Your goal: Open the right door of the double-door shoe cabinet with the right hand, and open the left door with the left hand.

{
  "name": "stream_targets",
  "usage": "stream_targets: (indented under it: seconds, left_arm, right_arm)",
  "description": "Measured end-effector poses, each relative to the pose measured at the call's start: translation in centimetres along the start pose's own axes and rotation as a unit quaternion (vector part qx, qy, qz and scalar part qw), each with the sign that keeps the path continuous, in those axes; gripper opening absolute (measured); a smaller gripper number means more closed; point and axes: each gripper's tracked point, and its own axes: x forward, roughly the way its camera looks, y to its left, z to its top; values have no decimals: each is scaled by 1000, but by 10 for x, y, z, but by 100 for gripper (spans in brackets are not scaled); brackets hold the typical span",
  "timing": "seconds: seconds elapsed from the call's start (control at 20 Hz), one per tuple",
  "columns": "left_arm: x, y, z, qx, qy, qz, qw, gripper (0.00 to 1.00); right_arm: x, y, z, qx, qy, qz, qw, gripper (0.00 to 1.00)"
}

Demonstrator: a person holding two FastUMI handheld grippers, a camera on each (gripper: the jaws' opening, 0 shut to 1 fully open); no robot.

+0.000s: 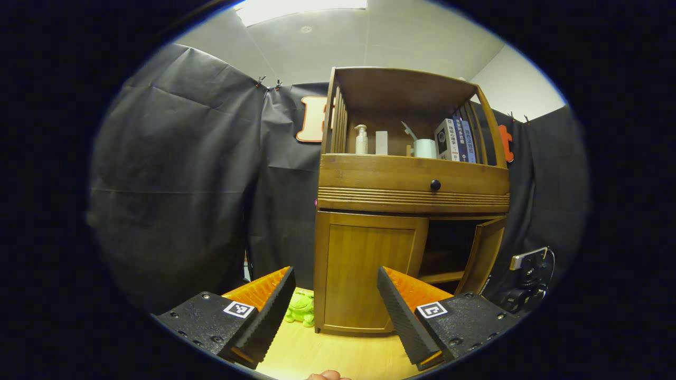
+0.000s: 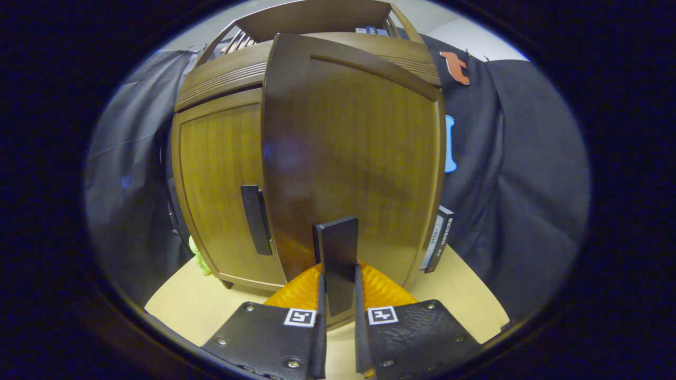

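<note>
The wooden shoe cabinet [image 1: 412,182] stands ahead on a light wooden table. In the left gripper view its left door [image 1: 369,274] is closed and its right door [image 1: 483,258] stands swung outward, showing a dark inside with a shelf. My left gripper [image 1: 335,311] is open, a short way in front of the left door and touching nothing. In the right gripper view the right door [image 2: 359,148] is angled toward the camera, and my right gripper [image 2: 338,287] is shut on its dark vertical handle [image 2: 338,253]. The left door's handle [image 2: 256,219] is free.
A green toy frog [image 1: 301,309] sits on the table [image 1: 327,353] by the cabinet's left foot. A drawer with a black knob [image 1: 435,184] and an open shelf of bottles and books lie above the doors. A thin box [image 2: 437,240] leans at the cabinet's right side.
</note>
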Motion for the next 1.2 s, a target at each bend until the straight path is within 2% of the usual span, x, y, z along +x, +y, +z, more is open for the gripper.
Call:
stream_targets:
  seconds: [0.3,0.4,0.5,0.55,0.7,0.9,0.95,1.0,1.05,1.1,1.2]
  left_arm:
    - [-4,-29,-6,-6,9,-38,999,92]
    - [-6,-39,-8,-9,12,-51,999,96]
    - [-7,-48,-10,-13,15,-63,998,92]
    - [-8,-52,-11,-15,16,-69,997,96]
    - [-10,-65,-15,-21,22,-85,996,96]
    - [-12,-83,-18,-27,25,-106,994,92]
    - [-12,-87,-19,-29,27,-110,993,96]
    - [-11,-91,-21,-30,28,-115,993,96]
    - [-11,-94,-22,-32,29,-119,992,92]
    - [-9,-97,-25,-32,31,-123,991,96]
    - [-5,-101,-31,-31,35,-125,991,96]
  right_arm:
    - [-3,-1,0,5,2,-19,1000,21]
    - [-6,-3,3,6,2,-31,1000,21]
    - [-9,-5,6,10,4,-43,999,21]
    - [-9,-5,7,11,7,-48,999,21]
    - [-9,-11,10,13,13,-68,998,21]
    - [-6,-16,24,18,7,-102,995,21]
    - [-3,-21,26,15,3,-109,994,11]
    - [-2,-22,30,17,2,-114,993,18]
    - [-5,-27,29,21,2,-117,993,18]
    - [-9,-31,25,24,3,-119,993,18]
    - [-14,-38,23,23,1,-127,992,18]
